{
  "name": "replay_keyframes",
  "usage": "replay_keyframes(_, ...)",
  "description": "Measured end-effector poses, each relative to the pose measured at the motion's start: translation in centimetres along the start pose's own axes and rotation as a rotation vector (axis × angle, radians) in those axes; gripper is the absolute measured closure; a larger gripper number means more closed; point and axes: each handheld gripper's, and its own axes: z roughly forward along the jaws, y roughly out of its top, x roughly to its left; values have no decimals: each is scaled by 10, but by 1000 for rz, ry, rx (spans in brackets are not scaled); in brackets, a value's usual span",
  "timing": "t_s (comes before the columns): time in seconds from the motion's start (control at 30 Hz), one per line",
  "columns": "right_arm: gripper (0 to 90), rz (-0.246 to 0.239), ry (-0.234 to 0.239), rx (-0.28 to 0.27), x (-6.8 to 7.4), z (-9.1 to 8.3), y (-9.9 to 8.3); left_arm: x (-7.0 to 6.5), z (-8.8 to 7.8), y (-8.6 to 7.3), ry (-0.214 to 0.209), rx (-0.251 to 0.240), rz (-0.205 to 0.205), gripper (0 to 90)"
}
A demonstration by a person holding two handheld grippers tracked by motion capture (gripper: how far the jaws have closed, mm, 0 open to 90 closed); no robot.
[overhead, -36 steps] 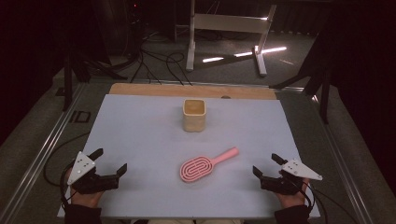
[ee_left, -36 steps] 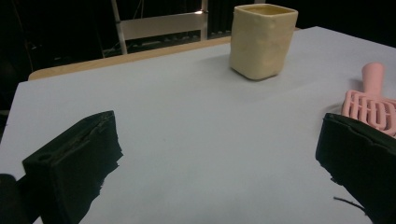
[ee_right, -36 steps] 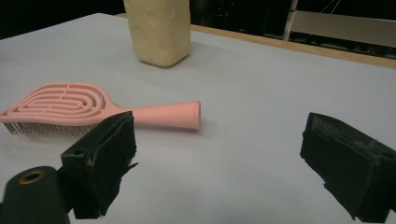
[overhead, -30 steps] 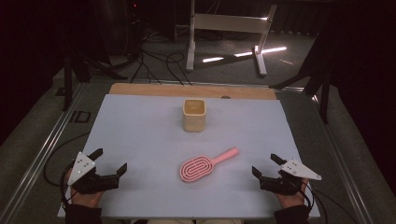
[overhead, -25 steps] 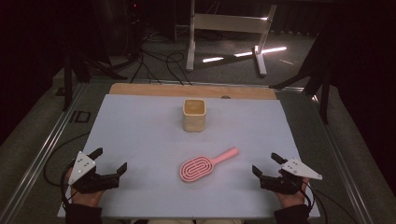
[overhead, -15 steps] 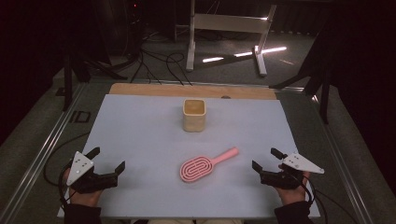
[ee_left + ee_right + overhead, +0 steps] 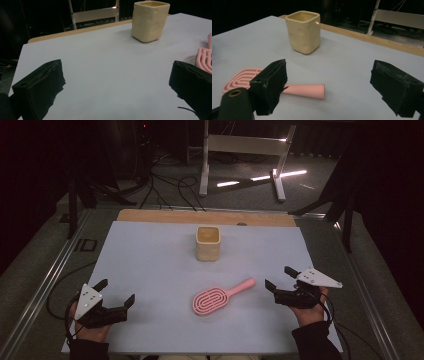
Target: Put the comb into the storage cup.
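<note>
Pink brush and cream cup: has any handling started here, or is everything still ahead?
Nothing looks done: the pink brush lies flat on the table, apart from the upright cream cup. Nothing is in hand; the left tongs and right tongs are open and hold nothing. Any grasping remains.

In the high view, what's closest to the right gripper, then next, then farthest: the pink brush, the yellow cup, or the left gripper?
From the right gripper:
1. Pink brush, just to its left; the handle tip points toward it.
2. Yellow cup, farther up the table, mid-mat.
3. Left gripper, across at the left edge.
</note>
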Motion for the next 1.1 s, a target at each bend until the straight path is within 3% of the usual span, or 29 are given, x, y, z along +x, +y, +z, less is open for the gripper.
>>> replay_keyframes(0.3, 154, -3, 10, 34, 2, 16, 12, -4, 2, 0, 2, 7, 26, 0)
replay_keyframes(0.63, 167, -8, 19, 76, 8, 36, 25, -2, 3, -2, 3, 6, 7, 0)
replay_keyframes(1.1, 174, -35, 34, 118, 18, 61, 32, -2, 3, -3, 3, 12, 10, 0)
